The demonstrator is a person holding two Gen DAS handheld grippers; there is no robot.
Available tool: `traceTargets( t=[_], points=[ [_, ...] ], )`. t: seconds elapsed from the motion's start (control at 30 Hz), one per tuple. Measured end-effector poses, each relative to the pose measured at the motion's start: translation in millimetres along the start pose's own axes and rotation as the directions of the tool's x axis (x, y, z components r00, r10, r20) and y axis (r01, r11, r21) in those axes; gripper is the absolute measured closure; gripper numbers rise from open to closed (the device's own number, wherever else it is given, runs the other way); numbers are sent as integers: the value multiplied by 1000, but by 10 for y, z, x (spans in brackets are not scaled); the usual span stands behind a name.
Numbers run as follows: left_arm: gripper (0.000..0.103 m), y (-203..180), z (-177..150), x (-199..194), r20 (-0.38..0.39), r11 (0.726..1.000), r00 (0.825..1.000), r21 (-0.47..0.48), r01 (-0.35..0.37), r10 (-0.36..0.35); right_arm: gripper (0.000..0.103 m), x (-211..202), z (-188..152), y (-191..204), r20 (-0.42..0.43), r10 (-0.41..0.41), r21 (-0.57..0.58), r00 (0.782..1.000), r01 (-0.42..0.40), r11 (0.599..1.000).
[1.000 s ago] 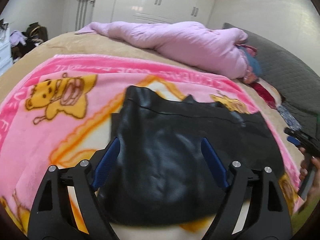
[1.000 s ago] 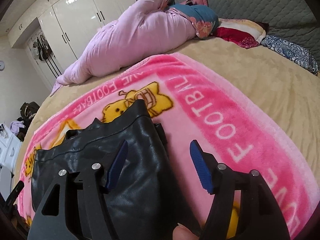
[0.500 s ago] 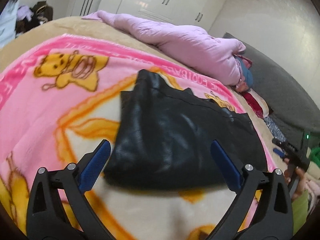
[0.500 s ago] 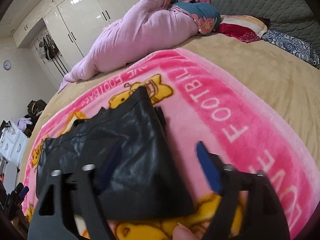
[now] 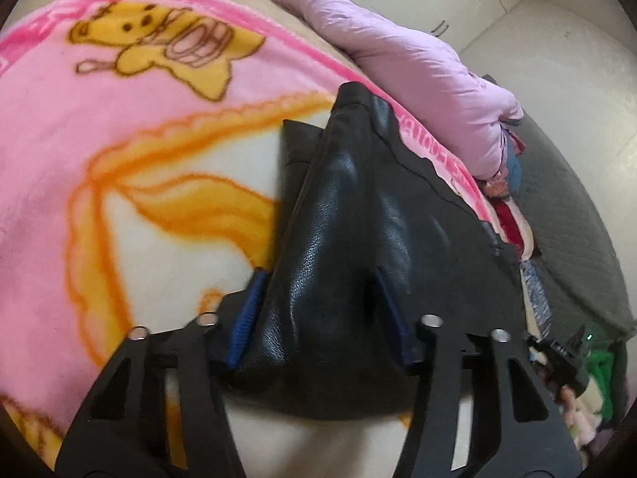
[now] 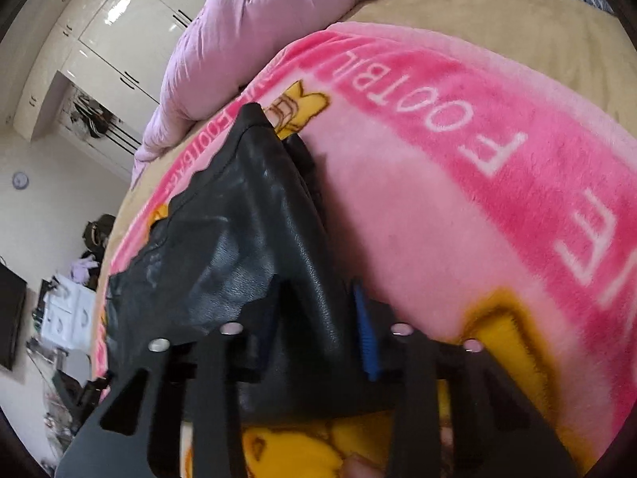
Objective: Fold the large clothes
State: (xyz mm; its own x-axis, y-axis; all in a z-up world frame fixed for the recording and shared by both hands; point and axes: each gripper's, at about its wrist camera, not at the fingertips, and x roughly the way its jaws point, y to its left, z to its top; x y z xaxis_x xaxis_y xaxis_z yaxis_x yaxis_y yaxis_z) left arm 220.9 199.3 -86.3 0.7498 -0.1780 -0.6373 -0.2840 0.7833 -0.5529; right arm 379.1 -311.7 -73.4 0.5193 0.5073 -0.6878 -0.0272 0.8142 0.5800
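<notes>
A black leather garment [image 5: 358, 199] lies folded on a pink cartoon blanket [image 5: 79, 139] spread over the bed. In the left wrist view my left gripper [image 5: 318, 314] is low on the garment's near left corner. Its jaws are closing, and the blue pads pinch up a ridge of leather between them. In the right wrist view the same garment [image 6: 239, 239] rises in a ridge between the pads of my right gripper [image 6: 316, 330]. Its jaws are closing on the near right corner, beside the blanket's FOOTBALL lettering [image 6: 477, 159].
A lilac duvet [image 5: 398, 47] is bunched along the far side of the bed, with coloured pillows [image 5: 505, 183] beside it. White wardrobes [image 6: 99, 20] stand behind. A grey quilted headboard [image 5: 577, 219] runs along the right. Beige sheet [image 6: 517, 20] shows beyond the blanket.
Both grippers came down onto the garment's near edge. Their jaws went from wide apart to closed in on the leather, which now bunches up between the pads.
</notes>
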Motion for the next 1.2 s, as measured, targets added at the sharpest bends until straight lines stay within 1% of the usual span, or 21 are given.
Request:
traceTargets(
  t=[0.07, 0.13, 0.2, 0.23, 0.27, 0.33, 0.4, 0.43, 0.53, 0.63, 0.7, 0.73, 0.8, 0.83, 0.87, 0.9, 0.93, 0.97, 1.03, 1.1, 1.2],
  points=[
    [73, -51, -13, -54, 10, 999, 1000, 45, -13, 13, 81, -22, -7, 17, 5, 10, 5, 1000, -10, 1000],
    [79, -28, -53, -132, 10, 999, 1000, 47, 3, -3, 83, -48, -7, 68, 16, -1, -15, 1000, 1, 1000],
    [80, 14, -126, -187, 4, 1000, 1000, 21, 22, -22, 84, -57, -4, 122, 20, -23, -46, 1000, 24, 999],
    [80, 18, -169, -205, 5, 1000, 1000, 13, 27, -27, 84, -63, -8, 161, 26, -50, -78, 998, 52, 996],
    [80, 10, -202, -216, 4, 999, 1000, 18, 30, -30, 84, -68, -3, 191, 34, -81, -106, 996, 84, 991],
    [80, -3, -227, -264, 10, 999, 999, 21, 35, -35, 84, -58, -8, 224, 42, -110, -139, 993, 115, 983],
    [80, -32, -229, -266, 13, 999, 1000, 45, 9, -10, 82, 5, -25, 237, 38, -151, -173, 988, 155, 973],
    [78, -49, -228, -242, 12, 999, 1000, 54, -6, 5, 80, 65, -35, 265, 39, -186, -213, 982, 190, 959],
    [72, -68, -207, -239, 18, 998, 999, 55, -27, 26, 76, 99, -66, 296, 43, -222, -244, 974, 226, 943],
    [71, -130, -165, -364, 60, 995, 997, 81, -60, 55, 63, 65, -31, 242, 44, -233, -211, 971, 237, 948],
    [69, -205, -137, -521, 99, 995, 994, 87, -43, 34, 62, 32, 4, 200, 36, -210, -176, 977, 213, 961],
    [64, -263, -120, -590, 119, 994, 992, 98, -47, 35, 62, -11, 21, 187, 39, -195, -154, 980, 199, 968],
    [57, -435, -96, -691, 154, 988, 987, 141, -62, 40, 60, -158, 33, 253, 99, -181, -153, 978, 195, 969],
    [49, -524, -88, -713, 160, 984, 986, 166, -70, 44, 60, -254, 34, 328, 152, -180, -170, 972, 205, 964],
    [45, -671, -86, -729, 168, 975, 985, 207, -80, 45, 60, -343, 24, 433, 202, -175, -193, 964, 214, 958],
    [45, -758, -93, -734, 173, 969, 984, 233, -87, 46, 60, -390, 2, 522, 233, -159, -219, 959, 211, 953],
    [44, -880, -104, -719, 173, 960, 984, 265, -94, 48, 60, -412, -20, 594, 249, -139, -241, 959, 200, 950],
    [38, -990, -116, -684, 167, 951, 985, 296, -94, 45, 60, -417, -53, 673, 254, -109, -267, 961, 178, 947],
    [31, -1216, -145, -548, 130, 937, 991, 340, -75, 32, 60, -379, -127, 828, 239, -58, -321, 969, 135, 937],
    [31, -1361, -196, -405, 95, 926, 995, 372, -65, 31, 60, -289, -237, 1012, 211, -41, -394, 977, 124, 911],
    [31, -1560, -286, -181, 45, 909, 998, 414, -51, 36, 61, -192, -372, 1187, 184, -50, -470, 982, 133, 873]
  ],
)
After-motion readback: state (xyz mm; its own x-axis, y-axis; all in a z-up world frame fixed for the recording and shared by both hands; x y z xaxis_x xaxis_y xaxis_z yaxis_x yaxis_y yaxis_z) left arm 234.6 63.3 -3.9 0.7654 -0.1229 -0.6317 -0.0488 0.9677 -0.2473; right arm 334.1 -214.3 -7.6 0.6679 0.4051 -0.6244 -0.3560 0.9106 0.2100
